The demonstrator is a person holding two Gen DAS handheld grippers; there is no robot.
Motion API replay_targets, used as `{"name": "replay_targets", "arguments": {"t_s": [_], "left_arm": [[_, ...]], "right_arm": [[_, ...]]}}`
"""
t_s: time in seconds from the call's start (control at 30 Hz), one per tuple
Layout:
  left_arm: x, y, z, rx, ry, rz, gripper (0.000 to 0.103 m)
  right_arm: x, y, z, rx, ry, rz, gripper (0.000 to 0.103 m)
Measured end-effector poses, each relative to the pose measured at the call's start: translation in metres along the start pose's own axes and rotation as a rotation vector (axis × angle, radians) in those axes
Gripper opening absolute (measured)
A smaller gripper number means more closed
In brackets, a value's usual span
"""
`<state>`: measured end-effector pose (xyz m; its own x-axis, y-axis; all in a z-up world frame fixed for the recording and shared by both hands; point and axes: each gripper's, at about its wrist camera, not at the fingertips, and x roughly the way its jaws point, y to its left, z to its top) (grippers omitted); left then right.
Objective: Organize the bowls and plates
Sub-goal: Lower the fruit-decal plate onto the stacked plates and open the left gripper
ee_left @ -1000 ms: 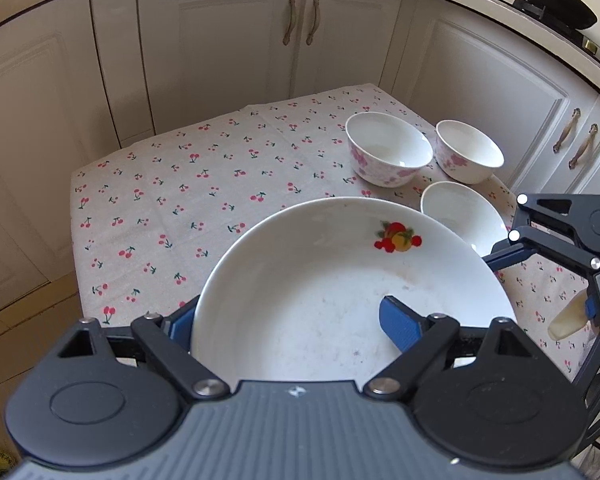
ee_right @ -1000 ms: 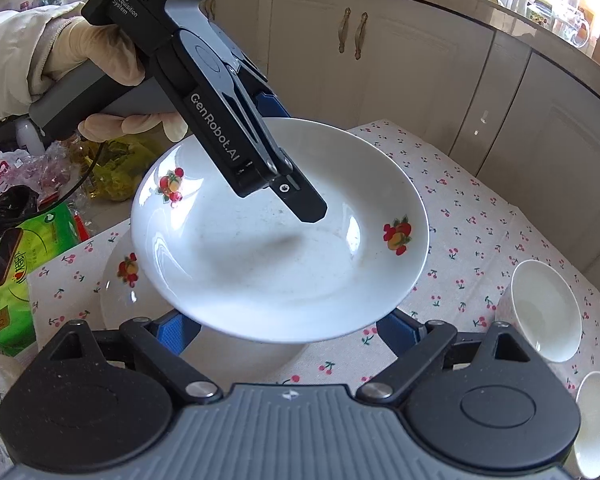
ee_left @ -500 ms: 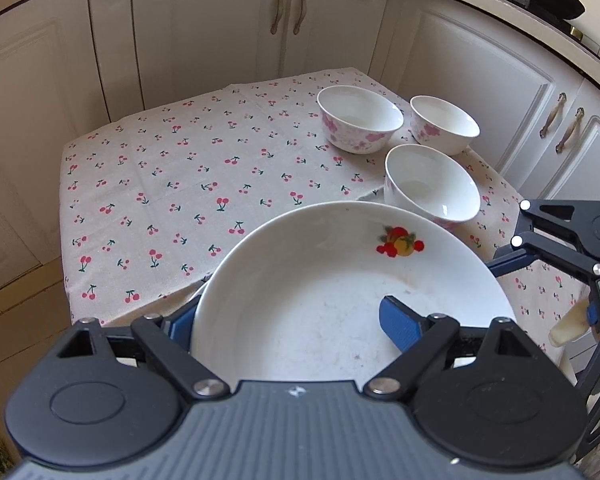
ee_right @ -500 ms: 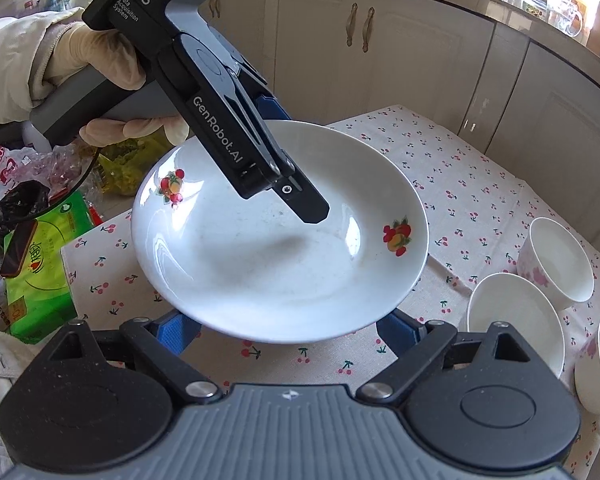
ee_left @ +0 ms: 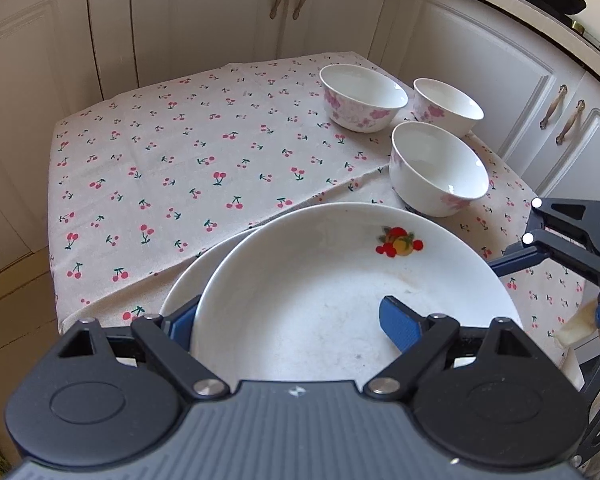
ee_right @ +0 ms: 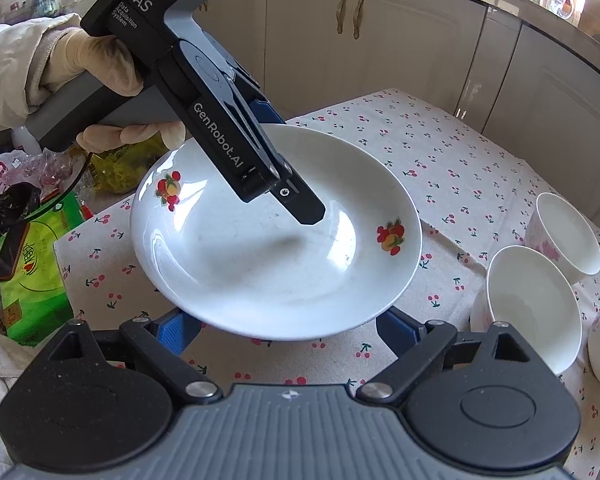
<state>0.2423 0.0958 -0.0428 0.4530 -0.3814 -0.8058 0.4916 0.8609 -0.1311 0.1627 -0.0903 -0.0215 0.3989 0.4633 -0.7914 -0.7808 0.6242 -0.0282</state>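
Plate (ee_right: 260,264), frame centre: my left fingers (ee_right: 300,204) and right fingers (ee_right: 288,330) both grip its rim; bowls (ee_left: 440,168) upper right.

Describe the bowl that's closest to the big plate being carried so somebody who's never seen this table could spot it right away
Find the table with the cherry-print tablecloth in front of the white cabinets. Three white bowls cluster at its far right corner, beyond the fruit-printed plate. The nearest bowl stands alone at the front of that cluster, showing only a faint pink flower low on its side, while the two bowls behind it sit side by side with bolder pink blossoms.
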Motion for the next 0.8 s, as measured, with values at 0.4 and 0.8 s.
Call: {"name": "replay_targets", "arguments": {"t_s": [0.4,0.8], "left_arm": [[0.010,0.008,-0.003,-0.026,0.030,-0.004,0.090],[0.014,0.008,0.003,-0.007,0.083,0.020,0.091]], "right_arm": [[0.000,0.004,0.003,0.016,0.004,0.002,0.096],[-0.002,0.003,0.005,0.025,0.002,0.005,0.096]]}}
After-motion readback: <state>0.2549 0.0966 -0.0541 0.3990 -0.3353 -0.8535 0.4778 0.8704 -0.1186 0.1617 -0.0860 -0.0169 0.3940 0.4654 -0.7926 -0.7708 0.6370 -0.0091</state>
